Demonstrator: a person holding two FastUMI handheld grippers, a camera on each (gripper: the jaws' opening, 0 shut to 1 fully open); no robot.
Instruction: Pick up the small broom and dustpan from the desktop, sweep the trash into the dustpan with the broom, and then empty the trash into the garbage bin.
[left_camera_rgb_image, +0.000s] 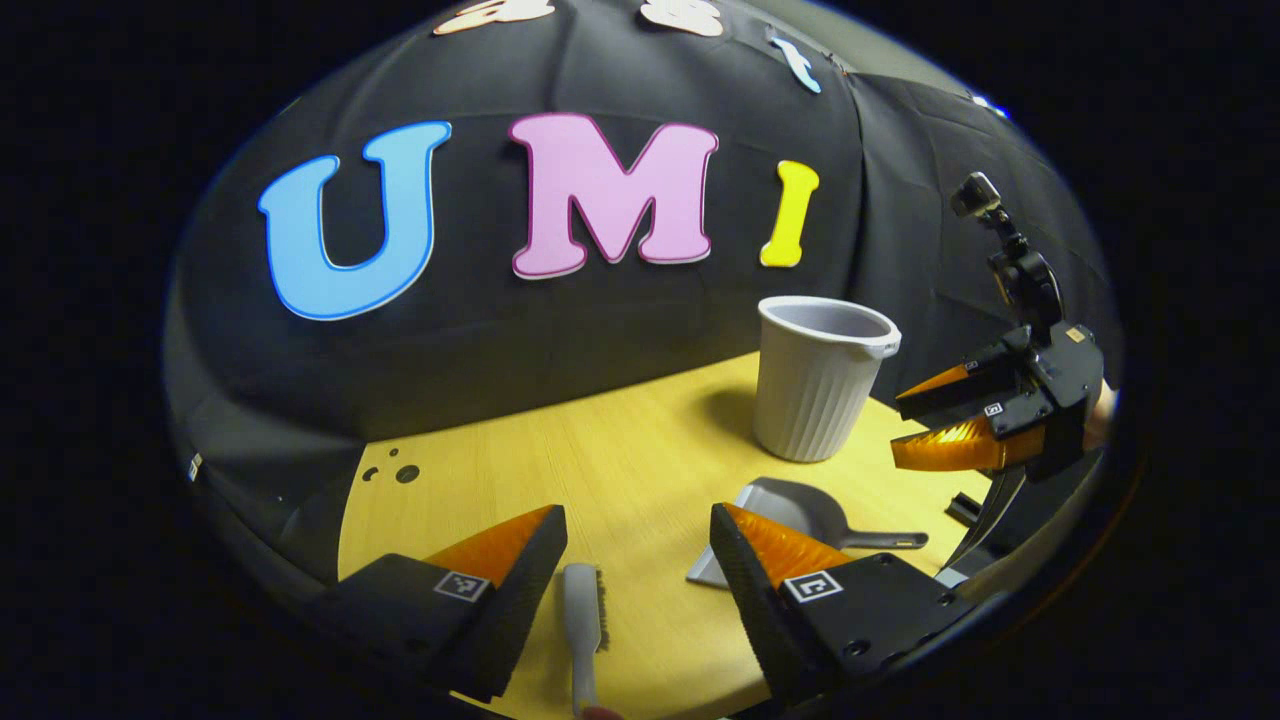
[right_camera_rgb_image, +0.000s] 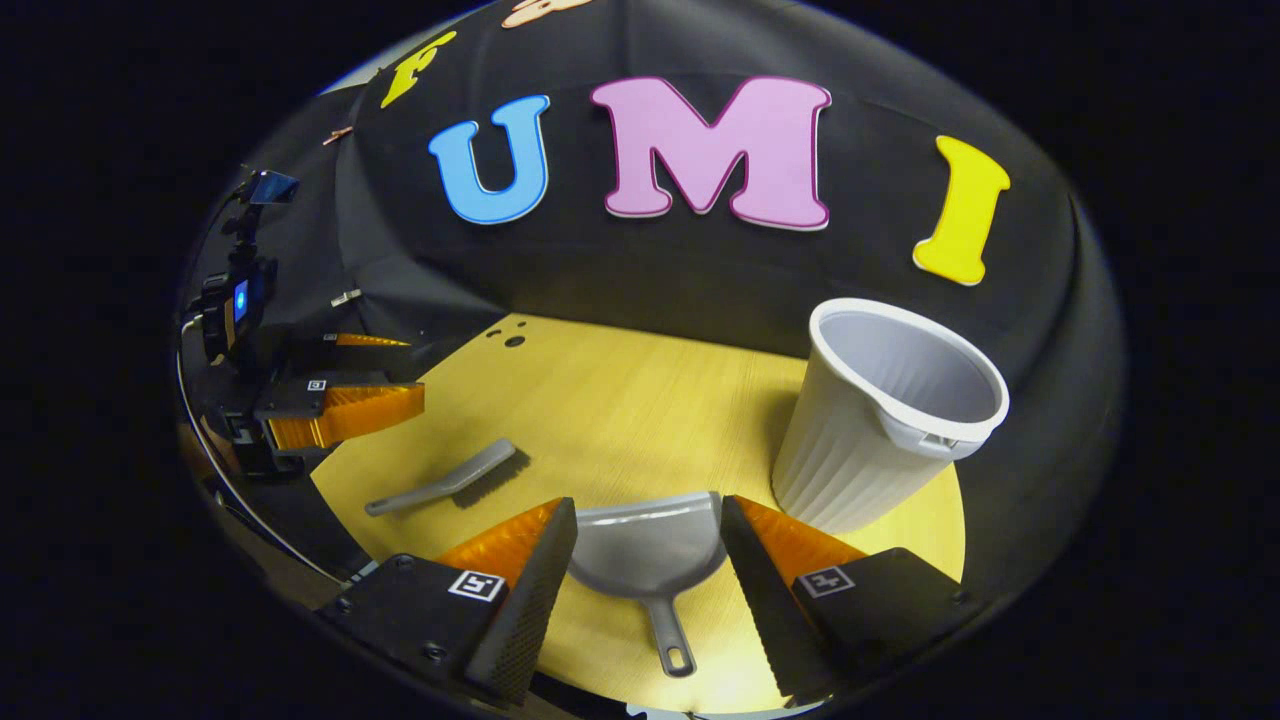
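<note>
Left gripper view: the left gripper hangs spread wide over a pale wooden bench, its jaws either side of the small broom, which lies flat at the bottom centre of the frame, touching neither finger. Just right of it, partly behind the right-hand finger, lies the grey dustpan, handle pointing right. A ribbed grey garbage bin stands upright right of centre, near the bench's far edge. At the right edge of the frame the right gripper hangs in the air, also spread and holding nothing. Small square coded markers sit on the finger mounts; no brand or legible writing shows on broom, pan or bin.

Right gripper view: the dustpan lies at bottom centre between the parted fingers, handle toward the camera, untouched; the bin stands just right of it, the broom to the left. Bare bench stretches from the broom to the far edge, where a few small dark holes mark the wood.
</note>
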